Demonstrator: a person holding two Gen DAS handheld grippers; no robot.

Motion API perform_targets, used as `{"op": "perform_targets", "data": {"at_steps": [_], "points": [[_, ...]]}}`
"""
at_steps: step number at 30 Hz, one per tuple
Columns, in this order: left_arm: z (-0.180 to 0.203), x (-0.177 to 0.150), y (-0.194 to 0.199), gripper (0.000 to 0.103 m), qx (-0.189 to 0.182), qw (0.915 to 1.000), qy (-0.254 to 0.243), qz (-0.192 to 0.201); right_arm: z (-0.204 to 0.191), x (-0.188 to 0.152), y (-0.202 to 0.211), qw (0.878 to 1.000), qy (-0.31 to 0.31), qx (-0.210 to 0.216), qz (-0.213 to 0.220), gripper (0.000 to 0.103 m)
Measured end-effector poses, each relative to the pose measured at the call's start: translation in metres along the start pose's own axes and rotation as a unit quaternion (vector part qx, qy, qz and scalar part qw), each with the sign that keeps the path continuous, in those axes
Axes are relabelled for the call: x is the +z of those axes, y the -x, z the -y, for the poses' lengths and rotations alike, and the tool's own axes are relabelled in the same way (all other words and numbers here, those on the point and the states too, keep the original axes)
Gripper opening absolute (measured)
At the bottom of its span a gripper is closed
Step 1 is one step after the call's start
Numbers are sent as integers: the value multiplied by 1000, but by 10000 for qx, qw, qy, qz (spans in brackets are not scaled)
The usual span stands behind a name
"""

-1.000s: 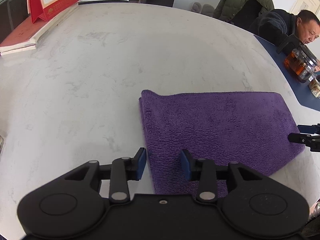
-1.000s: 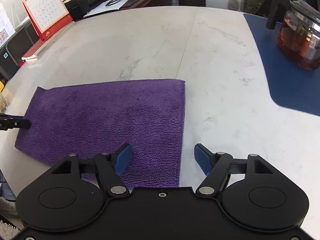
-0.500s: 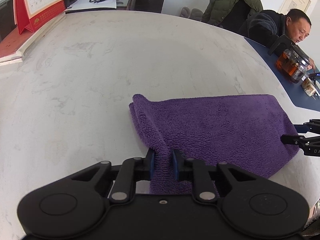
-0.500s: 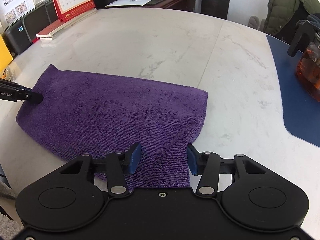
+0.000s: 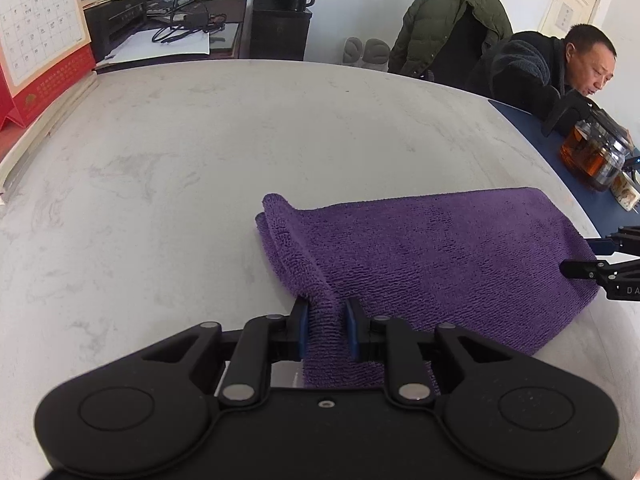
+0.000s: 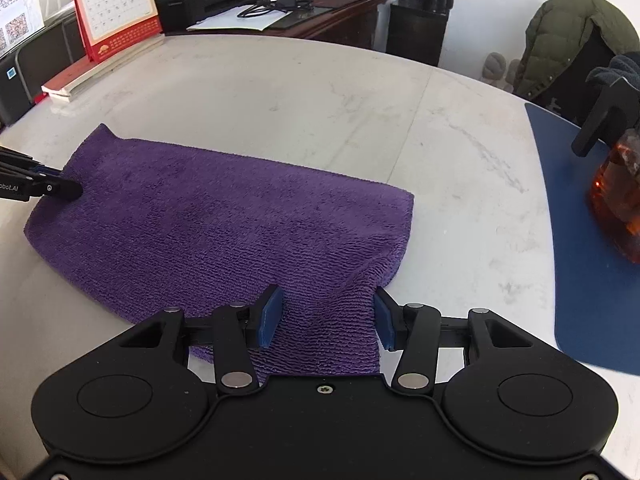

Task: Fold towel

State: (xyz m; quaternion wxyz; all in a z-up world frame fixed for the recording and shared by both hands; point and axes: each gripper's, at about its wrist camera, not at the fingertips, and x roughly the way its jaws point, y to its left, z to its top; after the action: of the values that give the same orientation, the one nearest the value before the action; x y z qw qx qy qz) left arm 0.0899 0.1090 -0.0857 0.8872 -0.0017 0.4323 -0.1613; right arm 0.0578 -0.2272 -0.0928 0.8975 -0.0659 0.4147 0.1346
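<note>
A purple towel [image 5: 440, 260] lies folded on the white marble table [image 5: 200, 160], long side running left to right. My left gripper [image 5: 326, 312] is shut on the towel's near left corner, with bunched cloth pinched between the blue pads. That corner is raised and a fold curls up at the left end. My right gripper [image 6: 328, 304] is shut on the near right corner of the towel [image 6: 200, 216], a wide wad of cloth filling the gap between its pads. Each view shows the other gripper at the towel's far end: right gripper [image 5: 580, 258], left gripper [image 6: 60, 180].
A red desk calendar [image 6: 116, 12] and flat books [image 6: 72, 84] stand at the table's far left. A blue mat [image 6: 580, 240] with a glass teapot of tea [image 6: 620, 208] lies on the right. A person [image 5: 520, 72] sits at the far right corner.
Both grippers closed on the towel's near corners, which were lying flat between open jaws. The near edge has since lifted and moved away from me, and the cloth now bunches and slopes.
</note>
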Motion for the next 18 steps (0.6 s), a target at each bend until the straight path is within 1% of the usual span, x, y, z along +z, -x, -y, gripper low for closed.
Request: {"op": "perform_targets", "data": {"at_steps": [1, 2, 3, 4, 5, 6, 7, 8, 9, 11, 12, 13, 14, 16, 17, 18], "points": [[-2, 1, 5, 18, 88, 10000, -14, 32, 4, 4, 2, 10000, -65, -42, 27, 47], [-6, 1, 19, 18, 235, 9996, -12, 174, 7, 7, 3, 9999, -131, -85, 53, 47], [-12, 0, 31, 18, 300, 9991, 33, 285, 10, 8, 8, 9997, -171, -116, 129, 47], [-15, 0, 39, 18, 320, 9989, 75, 343, 14, 9, 20, 9991, -248, -151, 298, 49], [-18, 1, 46, 18, 299, 9987, 95, 404, 19, 10, 32, 9982, -324, -186, 469, 50], [-21, 2, 53, 18, 272, 9985, 112, 468, 23, 10, 49, 9974, -320, -128, 627, 51], [-19, 3, 53, 18, 197, 9984, 99, 518, 24, 10, 52, 9974, -305, -99, 652, 52], [-15, 5, 51, 18, 115, 9983, 82, 566, 21, 11, 54, 9973, -257, 15, 685, 55], [-11, 6, 45, 18, -66, 9987, 69, 506, 15, 12, 49, 9977, -221, 87, 635, 56], [1, 6, 32, 18, -242, 9988, -34, 426, 2, 17, 34, 9986, -133, 185, 488, 56], [11, 4, 20, 18, -402, 9986, -137, 330, -10, 19, 22, 9981, -47, 394, 466, 56], [16, 2, 12, 18, -486, 9983, -191, 258, -23, 21, 10, 9972, 39, 604, 445, 56], [19, 0, 5, 18, -465, 9984, -234, 216, -31, 23, 3, 9964, 90, 723, 436, 56], [17, -4, -5, 18, -189, 9992, -300, 173, -41, 25, -5, 9953, 177, 820, 478, 56], [15, -6, -7, 16, -120, 9994, -282, 183, -41, 25, -9, 9953, 192, 835, 458, 56], [7, -7, -7, 16, -191, 9995, -69, 248, -37, 23, -14, 9961, 177, 780, 362, 56]]}}
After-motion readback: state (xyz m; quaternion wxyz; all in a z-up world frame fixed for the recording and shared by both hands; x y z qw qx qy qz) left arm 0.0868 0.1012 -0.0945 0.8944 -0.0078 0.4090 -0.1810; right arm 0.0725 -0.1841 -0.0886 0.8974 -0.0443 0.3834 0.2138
